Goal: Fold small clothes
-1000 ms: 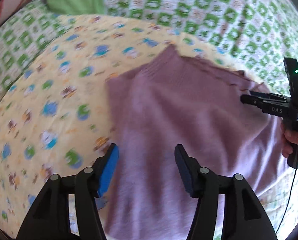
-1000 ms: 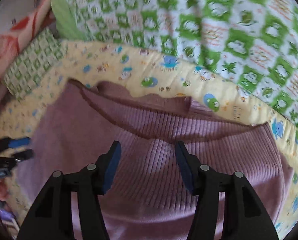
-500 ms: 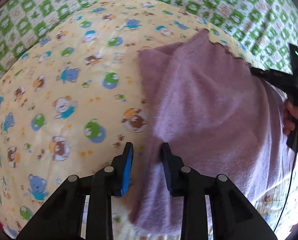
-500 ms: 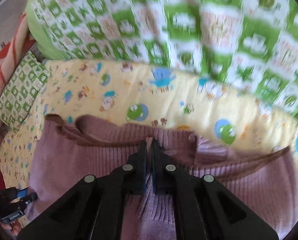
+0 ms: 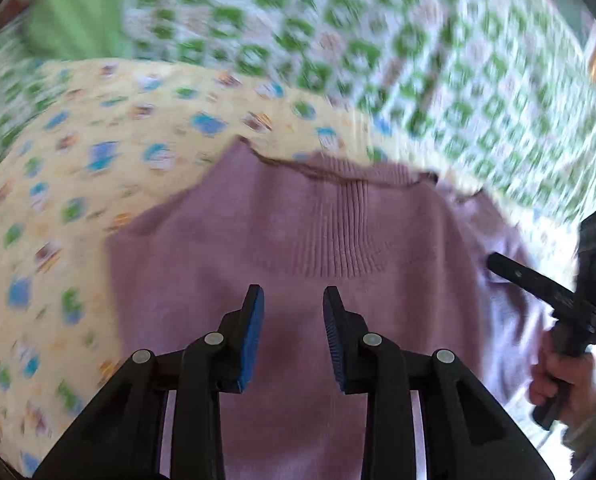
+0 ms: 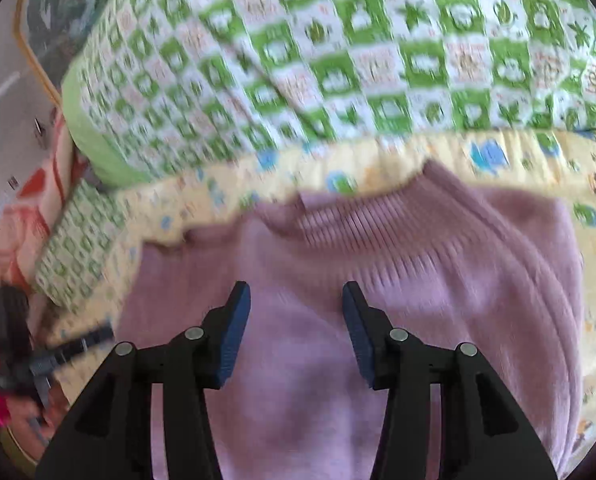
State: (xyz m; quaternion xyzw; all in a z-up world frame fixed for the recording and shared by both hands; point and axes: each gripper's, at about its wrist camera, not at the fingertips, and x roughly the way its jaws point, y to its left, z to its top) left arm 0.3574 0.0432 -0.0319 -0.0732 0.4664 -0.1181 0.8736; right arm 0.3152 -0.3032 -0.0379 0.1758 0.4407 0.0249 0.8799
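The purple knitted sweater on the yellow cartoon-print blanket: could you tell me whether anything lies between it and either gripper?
Nothing visible does. The purple knitted sweater lies bare under the open left gripper and open right gripper; no other item rests on it.

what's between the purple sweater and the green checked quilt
A strip of yellow cartoon-print blanket separates the purple sweater from the green checked quilt, in both wrist views.

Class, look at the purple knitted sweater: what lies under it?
The purple knitted sweater lies on a yellow quilt printed with cartoon animals, which shows around its edges. What the quilt looks like directly beneath the sweater is covered.
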